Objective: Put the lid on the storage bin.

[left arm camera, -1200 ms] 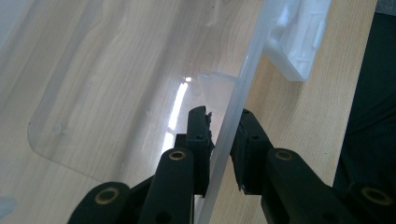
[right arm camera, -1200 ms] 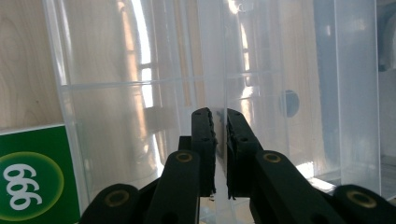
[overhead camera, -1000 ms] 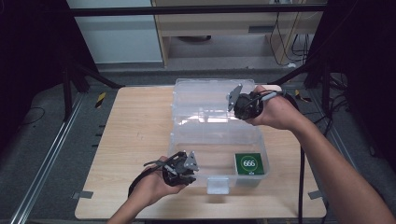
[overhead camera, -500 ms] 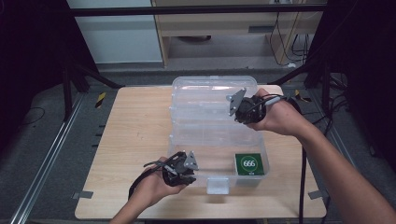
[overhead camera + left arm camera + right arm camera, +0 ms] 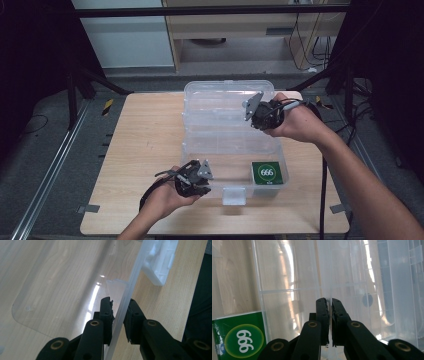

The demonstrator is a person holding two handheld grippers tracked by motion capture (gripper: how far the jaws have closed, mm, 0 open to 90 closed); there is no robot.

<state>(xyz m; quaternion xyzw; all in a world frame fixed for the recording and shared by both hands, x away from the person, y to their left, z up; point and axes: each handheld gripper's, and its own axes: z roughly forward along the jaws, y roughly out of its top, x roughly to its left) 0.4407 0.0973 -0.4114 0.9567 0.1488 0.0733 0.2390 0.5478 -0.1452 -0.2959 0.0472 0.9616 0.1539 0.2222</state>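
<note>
Dark floor and black frame legs surround a pale wooden table that stands before a beige cabinet; on the table's right half sits a clear plastic storage box, its base nearest the person and its transparent lid raised behind it, tilted over the far side. Inside the base, at the near right corner, lies a green packet marked 666; in the right gripper view the same packet shows at lower left through the clear wall. A white latch hangs at the middle of the box's front edge, and in the left gripper view that latch appears at upper right, resting on the wood.

Right gripper is held at the right edge of the lid; in its own view the right gripper has its black jaws pressed nearly together on a thin clear pane of the lid, gripping it. Left gripper sits at the front left of the base; in its own view the left gripper straddles the base's upright front wall, jaws narrowly parted, one inside and one outside, close against the plastic; whether the pads truly press on it I cannot tell.
</note>
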